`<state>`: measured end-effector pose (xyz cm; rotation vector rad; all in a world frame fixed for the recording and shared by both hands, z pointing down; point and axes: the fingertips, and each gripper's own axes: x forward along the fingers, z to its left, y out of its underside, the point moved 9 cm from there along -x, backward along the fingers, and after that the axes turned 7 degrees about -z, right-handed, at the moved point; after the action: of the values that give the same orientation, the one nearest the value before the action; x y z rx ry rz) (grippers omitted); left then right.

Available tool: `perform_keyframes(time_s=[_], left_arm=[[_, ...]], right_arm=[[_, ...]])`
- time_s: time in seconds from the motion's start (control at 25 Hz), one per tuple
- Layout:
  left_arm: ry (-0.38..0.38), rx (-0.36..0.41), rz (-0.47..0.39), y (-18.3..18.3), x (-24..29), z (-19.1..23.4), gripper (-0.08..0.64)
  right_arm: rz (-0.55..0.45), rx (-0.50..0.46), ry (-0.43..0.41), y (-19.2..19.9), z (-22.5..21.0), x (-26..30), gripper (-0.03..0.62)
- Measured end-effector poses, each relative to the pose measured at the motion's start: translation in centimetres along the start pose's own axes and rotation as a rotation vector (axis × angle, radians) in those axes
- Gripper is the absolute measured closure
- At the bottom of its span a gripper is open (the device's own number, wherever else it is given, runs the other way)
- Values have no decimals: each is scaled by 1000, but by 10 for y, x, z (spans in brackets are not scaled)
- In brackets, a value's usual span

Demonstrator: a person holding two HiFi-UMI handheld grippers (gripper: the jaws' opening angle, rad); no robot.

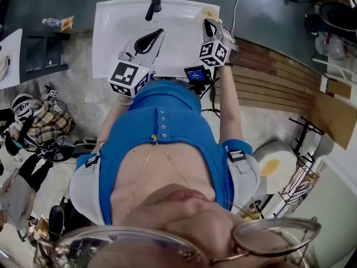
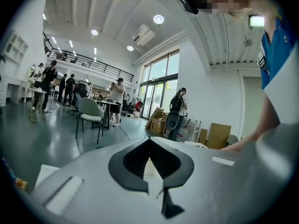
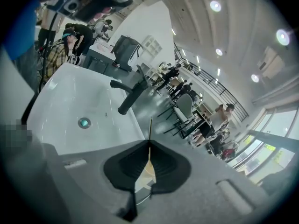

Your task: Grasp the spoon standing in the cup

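In the head view, a blue shirt (image 1: 162,144) with a short row of buttons fills the lower centre. Above it the two tools are held over a glossy white sink (image 1: 111,32), each carrying a marker cube (image 1: 129,77) printed with black-and-white squares.

The left gripper (image 2: 149,140), at centre left, has its broad grey shells and matt black ribbed pads drawn together to a point. Only a pale sliver shows behind the tips, and nothing is held.

The right gripper (image 3: 149,143), at upper centre right, is also closed to a point. Here the thin, dark, straight stem of the spoon (image 3: 150,127) is pinched at the tips and pokes out beyond them.

A cream wedge shows through the gap behind the right pads. It matches the small round pale-yellow cup (image 1: 210,13) on the sink's upper right corner, just past those jaws.

Beyond lie the smooth basin, a round metal drain (image 3: 84,122), and a matt black cylindrical faucet (image 1: 154,3) at the top edge.
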<state>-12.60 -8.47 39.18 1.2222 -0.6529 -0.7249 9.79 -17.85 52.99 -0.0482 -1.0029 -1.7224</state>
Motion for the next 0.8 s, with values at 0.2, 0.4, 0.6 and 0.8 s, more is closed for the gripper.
perform_keyframes(time_s=[0.2,0.4,0.6,0.8], left_arm=[[19,-9,11,3,4,0,560],[47,-1,18,8,1,1,560],[83,-3,22,9,5,-2,560],[105,1,36,12,7,-12,560]], right_arm=[[-40,2,20,-7,-4,-12,584],[-86,12,35,-25,-2,-27,584],[-119,27,48,-35,0,-40,584],[-151,16,46,-37,4,-56,584]])
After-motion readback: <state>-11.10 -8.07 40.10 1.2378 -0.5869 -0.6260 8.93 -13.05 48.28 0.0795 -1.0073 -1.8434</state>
